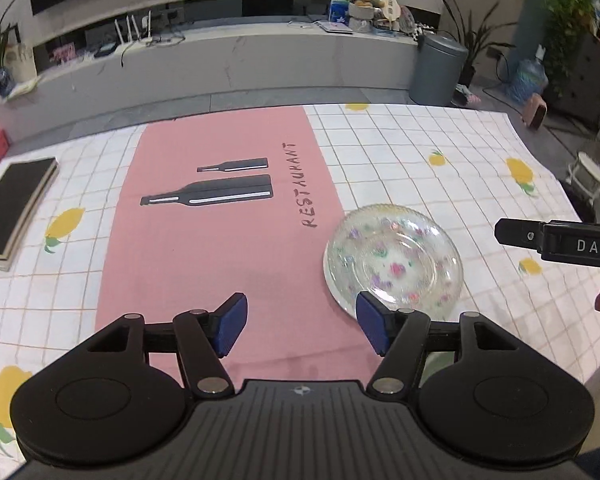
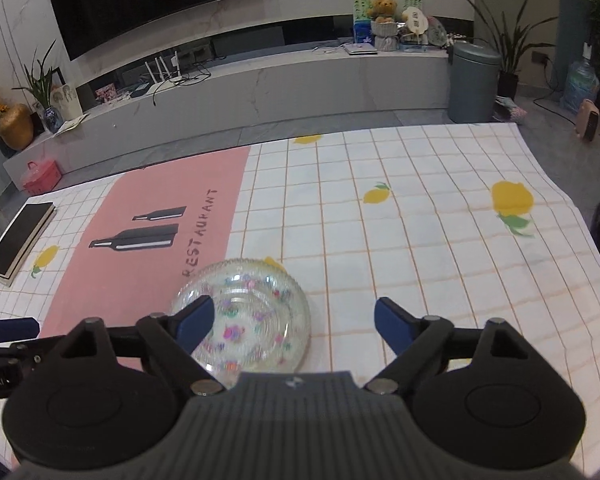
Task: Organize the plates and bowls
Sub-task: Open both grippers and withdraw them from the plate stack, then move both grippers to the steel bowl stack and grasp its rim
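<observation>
A clear glass plate with coloured flower prints [image 1: 394,254] lies on the checked tablecloth at the right edge of the pink placemat [image 1: 220,208]. My left gripper [image 1: 300,320] is open and empty, just near and left of the plate; its right pad overlaps the plate's near rim in view. The right gripper's finger [image 1: 556,238] shows to the right of the plate. In the right wrist view the plate [image 2: 248,312] lies before my open, empty right gripper [image 2: 296,318], whose left pad hangs over the plate's left part.
A dark book [image 1: 14,208] lies at the table's left edge, also in the right wrist view [image 2: 18,242]. The tablecloth [image 2: 420,220] with lemon prints reaches the far and right table edges. Beyond stand a TV bench and a grey bin [image 2: 474,80].
</observation>
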`<state>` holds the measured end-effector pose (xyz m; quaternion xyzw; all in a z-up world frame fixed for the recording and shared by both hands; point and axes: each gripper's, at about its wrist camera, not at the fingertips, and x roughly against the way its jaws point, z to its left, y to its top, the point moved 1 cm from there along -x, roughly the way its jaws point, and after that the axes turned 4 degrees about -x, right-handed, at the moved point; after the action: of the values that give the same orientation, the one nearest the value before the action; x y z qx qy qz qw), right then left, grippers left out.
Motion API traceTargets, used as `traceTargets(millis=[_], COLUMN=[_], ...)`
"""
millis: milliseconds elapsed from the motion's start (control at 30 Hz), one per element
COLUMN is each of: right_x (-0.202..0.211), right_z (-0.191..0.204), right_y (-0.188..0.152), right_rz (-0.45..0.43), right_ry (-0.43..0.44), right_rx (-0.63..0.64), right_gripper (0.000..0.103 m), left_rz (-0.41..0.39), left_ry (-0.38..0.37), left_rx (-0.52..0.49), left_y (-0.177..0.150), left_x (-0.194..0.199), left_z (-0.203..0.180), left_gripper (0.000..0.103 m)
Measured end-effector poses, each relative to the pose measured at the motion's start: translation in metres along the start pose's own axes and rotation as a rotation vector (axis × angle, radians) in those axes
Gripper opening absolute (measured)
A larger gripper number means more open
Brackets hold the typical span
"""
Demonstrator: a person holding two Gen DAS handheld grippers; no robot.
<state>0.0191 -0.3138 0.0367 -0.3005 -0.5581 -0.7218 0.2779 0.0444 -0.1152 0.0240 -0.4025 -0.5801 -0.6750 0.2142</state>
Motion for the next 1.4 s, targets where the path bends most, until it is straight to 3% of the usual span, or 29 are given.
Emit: traceTargets(millis=[200, 367, 500, 667, 867, 1100, 1233, 1400], right_x=[0.023, 0.041, 0.038, 0.033, 0.031, 0.018, 0.013, 0.003], right_z=[-0.002, 0.005, 0.011, 0.017, 0.018, 0.009, 0.011, 0.012], right_y=[-0.026, -0.042, -0.050, -0.064, -0.074, -0.078, -0.081, -0.086], right_rz=[-0.021, -0.097, -0.011, 0.073, 0.114, 0.233, 0.267, 0.300], right_ry=[-0.020, -0.032, 0.039, 0.021, 0.001, -0.004, -0.015, -0.016], right_rx=[-0.044, -0.040, -0.053, -0.046, -0.046, -0.158, -0.155, -0.157], right_gripper=[0.089, 0.099, 0.099, 0.099, 0.099, 0.099, 0.092, 0.091], left_rz=[-0.008, 0.003, 0.007, 0.039, 0.073, 0.141, 0.174, 0.205], left_ry=[-0.026, -0.051, -0.106, -0.133, -0.194, -0.186, -0.196, -0.200], left_rx=[0.011, 0.015, 0.003, 0.014, 0.067, 0.023, 0.024, 0.004], left_y=[-0.015, -0.029, -0.041, -0.052, -0.059, -0.063, -0.066, -0.069], left_x=[0.010, 0.012, 0.011, 0.005, -0.003, -0.011, -0.017, -0.024], left_z=[-0.007, -0.013, -0.019, -0.024, -0.024, -0.034, -0.041, -0.049], left_gripper=[0.074, 0.074, 0.077, 0.081, 0.081, 0.083, 0.083, 0.083])
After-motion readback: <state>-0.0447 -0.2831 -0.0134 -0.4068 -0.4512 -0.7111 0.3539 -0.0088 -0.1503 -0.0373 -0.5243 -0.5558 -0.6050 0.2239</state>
